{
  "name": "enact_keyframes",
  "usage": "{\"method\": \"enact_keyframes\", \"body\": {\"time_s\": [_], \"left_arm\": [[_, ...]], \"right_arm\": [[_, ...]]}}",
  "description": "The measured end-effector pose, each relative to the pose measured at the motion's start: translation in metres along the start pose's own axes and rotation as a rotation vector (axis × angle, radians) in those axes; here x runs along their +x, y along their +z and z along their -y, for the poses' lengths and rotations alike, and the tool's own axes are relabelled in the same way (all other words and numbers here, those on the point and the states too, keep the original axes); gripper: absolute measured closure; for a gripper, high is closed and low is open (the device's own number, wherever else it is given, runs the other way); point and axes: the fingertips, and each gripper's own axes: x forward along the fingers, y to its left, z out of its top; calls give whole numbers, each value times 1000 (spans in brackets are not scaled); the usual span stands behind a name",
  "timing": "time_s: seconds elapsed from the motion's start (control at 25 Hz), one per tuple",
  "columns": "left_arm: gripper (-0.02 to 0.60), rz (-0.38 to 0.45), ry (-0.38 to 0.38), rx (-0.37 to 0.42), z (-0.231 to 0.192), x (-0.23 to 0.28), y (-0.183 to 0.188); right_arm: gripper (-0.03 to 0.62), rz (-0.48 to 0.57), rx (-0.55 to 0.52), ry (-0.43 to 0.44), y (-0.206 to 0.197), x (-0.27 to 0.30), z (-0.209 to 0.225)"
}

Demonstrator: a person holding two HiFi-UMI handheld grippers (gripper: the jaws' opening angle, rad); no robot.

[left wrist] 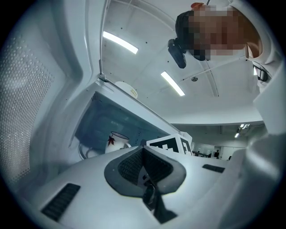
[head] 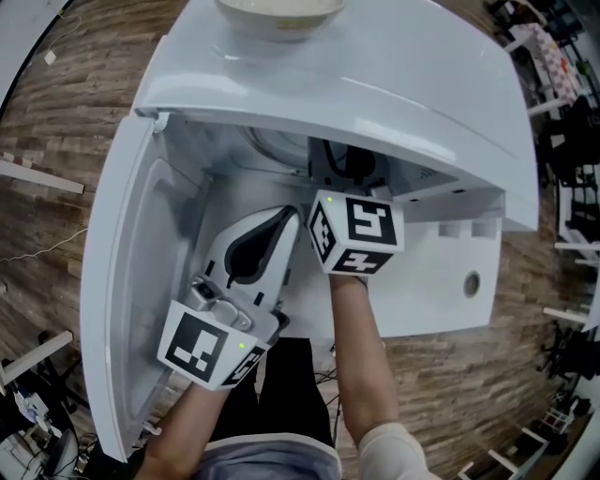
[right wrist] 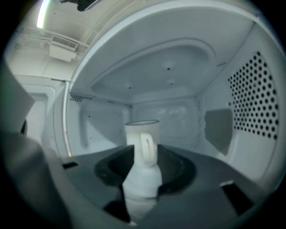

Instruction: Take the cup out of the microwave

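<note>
Setting: A wooden plank floor (head: 66, 131) is seen around a white microwave (head: 394, 84) viewed from above. A bowl (head: 279, 13) is set on the microwave's top.
Cup: A white cup (right wrist: 142, 130) is stood upright inside the microwave's cavity, with its handle turned toward the opening. In the left gripper view a red leaf motif can be made out on its side.
Cup and right gripper: The right gripper (right wrist: 144, 154) is reached into the cavity. The cup is framed between its two jaws, with the handle on the midline.
Right gripper state: The jaws are held wide apart. No pad is seen pressed against the cup, so no grip is judged to be made yet.
Left gripper: The left gripper (left wrist: 144, 152) is kept outside the cavity, just beside the open door (head: 117, 281). Its jaws are brought together with nothing between them, and the cup is seen well beyond its tips.
Door: It is swung fully open, to the left in the head view.
Done: The door is opened and the right gripper is placed around the cup.
Left to do: The jaws are to be closed on the cup, and the cup is to be lifted and drawn out through the opening.
Progress: Roughly the middle of the task is judged to be reached, as the cup is not yet out.
</note>
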Motion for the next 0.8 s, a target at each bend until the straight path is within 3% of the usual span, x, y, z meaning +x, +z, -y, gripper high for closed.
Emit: {"method": "enact_keyframes", "body": {"time_s": [0.4, 0.56, 0.8], "left_arm": [[568, 9, 10, -9, 0, 1, 4], [568, 14, 18, -16, -3, 0, 3], [568, 14, 30, -21, -7, -2, 3]], "right_arm": [[433, -22, 7, 0, 0, 7, -2], [502, -27, -13, -6, -1, 7, -1], [511, -11, -38, -14, 0, 6, -1]]}}
